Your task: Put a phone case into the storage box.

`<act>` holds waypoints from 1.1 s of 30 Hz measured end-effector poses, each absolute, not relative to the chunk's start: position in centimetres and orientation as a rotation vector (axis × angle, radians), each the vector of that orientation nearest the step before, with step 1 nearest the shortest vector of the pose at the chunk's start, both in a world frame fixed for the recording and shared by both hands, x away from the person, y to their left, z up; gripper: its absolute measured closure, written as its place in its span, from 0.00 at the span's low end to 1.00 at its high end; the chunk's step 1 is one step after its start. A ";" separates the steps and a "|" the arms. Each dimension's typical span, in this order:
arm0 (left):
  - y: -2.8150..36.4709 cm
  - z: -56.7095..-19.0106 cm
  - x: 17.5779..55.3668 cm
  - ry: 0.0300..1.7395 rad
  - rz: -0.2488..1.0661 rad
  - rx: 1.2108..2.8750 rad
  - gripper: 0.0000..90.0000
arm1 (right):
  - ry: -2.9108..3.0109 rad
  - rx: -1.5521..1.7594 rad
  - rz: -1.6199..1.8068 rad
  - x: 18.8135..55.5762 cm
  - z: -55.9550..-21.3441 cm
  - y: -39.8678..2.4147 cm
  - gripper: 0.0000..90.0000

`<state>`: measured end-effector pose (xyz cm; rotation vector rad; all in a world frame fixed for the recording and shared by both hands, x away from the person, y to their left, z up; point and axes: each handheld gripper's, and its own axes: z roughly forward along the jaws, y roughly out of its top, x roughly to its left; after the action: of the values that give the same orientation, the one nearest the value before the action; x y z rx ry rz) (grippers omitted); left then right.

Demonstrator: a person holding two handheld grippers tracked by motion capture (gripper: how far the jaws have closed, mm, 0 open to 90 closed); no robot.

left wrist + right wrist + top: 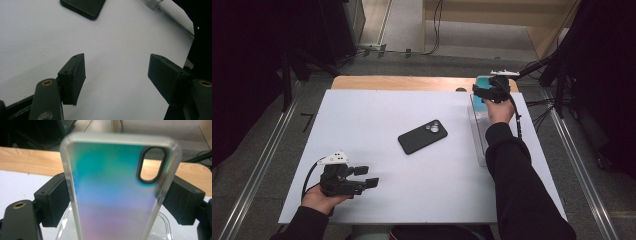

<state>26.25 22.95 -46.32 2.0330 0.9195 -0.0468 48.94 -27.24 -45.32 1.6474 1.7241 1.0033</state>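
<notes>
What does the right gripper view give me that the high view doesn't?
Right gripper view: the phone case close up, iridescent teal to pink with a frosted rim and an oval camera cutout, clamped at both side edges by the right gripper.
High view: the black phone lying mid-table, camera side up, and the left gripper open near the white table's front left.
Both: the case, the right gripper, the clear container below it.

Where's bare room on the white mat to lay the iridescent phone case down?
Free: the wide strip between the black smartphone and the white mat's left edge, and the patch between phone and near edge. Crowded: the right side, with the clear plastic bin and right tongs gripping the iridescent phone case.
</notes>
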 end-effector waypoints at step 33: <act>22.4 -46.3 27.6 0.940 -0.098 2.030 0.34 | 1.842 1.708 1.034 45.4 -42.2 -27.1 0.11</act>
<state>27.65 22.36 -46.31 2.0298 0.9401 -0.0977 45.44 -27.15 -42.22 1.7081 1.8421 1.0339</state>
